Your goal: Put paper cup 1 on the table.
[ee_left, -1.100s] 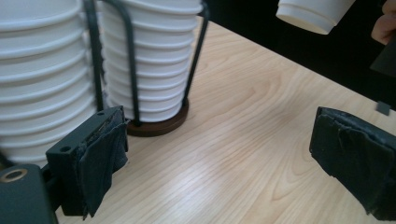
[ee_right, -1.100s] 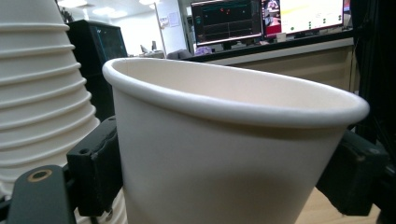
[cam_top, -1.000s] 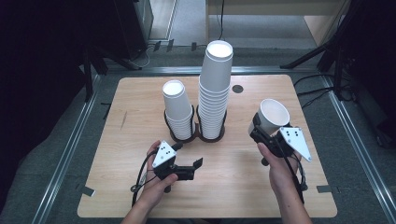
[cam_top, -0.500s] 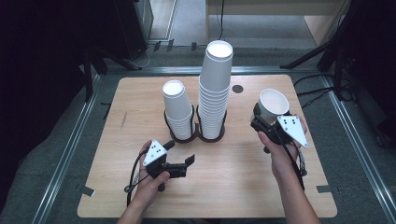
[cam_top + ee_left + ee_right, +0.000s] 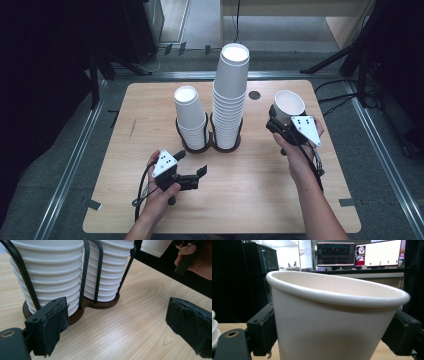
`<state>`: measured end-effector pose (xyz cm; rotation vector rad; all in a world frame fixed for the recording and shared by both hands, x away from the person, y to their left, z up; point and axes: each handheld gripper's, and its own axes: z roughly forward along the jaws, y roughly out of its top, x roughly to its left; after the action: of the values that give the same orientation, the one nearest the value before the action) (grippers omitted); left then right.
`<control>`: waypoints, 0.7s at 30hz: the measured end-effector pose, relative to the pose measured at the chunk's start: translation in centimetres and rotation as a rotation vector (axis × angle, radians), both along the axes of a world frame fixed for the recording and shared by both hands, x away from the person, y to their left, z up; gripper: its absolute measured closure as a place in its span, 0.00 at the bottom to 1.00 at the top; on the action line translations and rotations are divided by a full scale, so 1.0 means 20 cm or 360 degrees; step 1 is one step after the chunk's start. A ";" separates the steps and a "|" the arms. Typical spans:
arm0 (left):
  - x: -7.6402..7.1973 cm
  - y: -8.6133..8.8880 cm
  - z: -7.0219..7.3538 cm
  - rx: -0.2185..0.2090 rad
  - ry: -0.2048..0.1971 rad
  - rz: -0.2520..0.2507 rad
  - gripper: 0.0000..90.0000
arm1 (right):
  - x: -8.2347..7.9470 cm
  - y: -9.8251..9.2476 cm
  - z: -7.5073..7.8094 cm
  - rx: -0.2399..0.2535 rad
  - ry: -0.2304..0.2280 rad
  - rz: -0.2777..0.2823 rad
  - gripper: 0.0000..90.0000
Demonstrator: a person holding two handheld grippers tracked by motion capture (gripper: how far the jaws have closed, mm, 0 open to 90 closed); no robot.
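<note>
A: Cup [image 5: 289, 104] in the right gripper [image 5: 281, 125], why is it kept so far from the two stacks?

B: I think it was meant to go on one of them. The jaws clamp it from both sides, low on its wall, and the mouth is up and tilted a little away from the person. It hangs above the right part of the table [image 5: 310, 200], well apart from the holder [image 5: 212, 145]. The jaws have just been opening a little, with the cup between them, but in the right gripper view the pads press on it.

A: And the left gripper [image 5: 192, 165]?

B: It is spread wide with nothing between the jaws, low over the table in front of the short stack [image 5: 190, 117]. Maybe it waits there to steady the holder; this is my guess.

A: Why does the holder have wire loops?

B: They keep the short stack and the tall stack [image 5: 230, 95] upright, each in its own ring.

A: How does the cup look?

B: White paper, plain, with a rolled rim, narrower to the bottom, and empty inside
</note>
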<state>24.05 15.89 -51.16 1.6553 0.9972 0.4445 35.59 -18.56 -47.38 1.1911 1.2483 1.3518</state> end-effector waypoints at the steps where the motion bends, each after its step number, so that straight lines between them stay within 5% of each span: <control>1: 0.00 0.00 0.00 0.0000 0.0000 0.0001 0.05 | 0.01 0.00 0.00 -0.0010 0.0012 0.0005 0.15; 4: 0.00 0.01 0.00 -0.0012 0.0005 0.0006 0.05 | 0.03 0.01 -0.02 -0.0017 0.0088 0.0029 0.15; 17: 0.00 0.00 0.00 -0.0027 -0.0004 0.0000 0.05 | 0.20 0.00 -0.11 0.0023 0.0187 -0.0074 0.14; 21: 0.00 0.01 0.00 -0.0032 -0.0006 0.0005 0.05 | 0.24 0.01 -0.14 -0.0047 0.0158 -0.0047 0.15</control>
<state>24.14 16.10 -51.08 1.6349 0.9986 0.4380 40.33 -18.31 -50.24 1.2642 1.3108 1.2620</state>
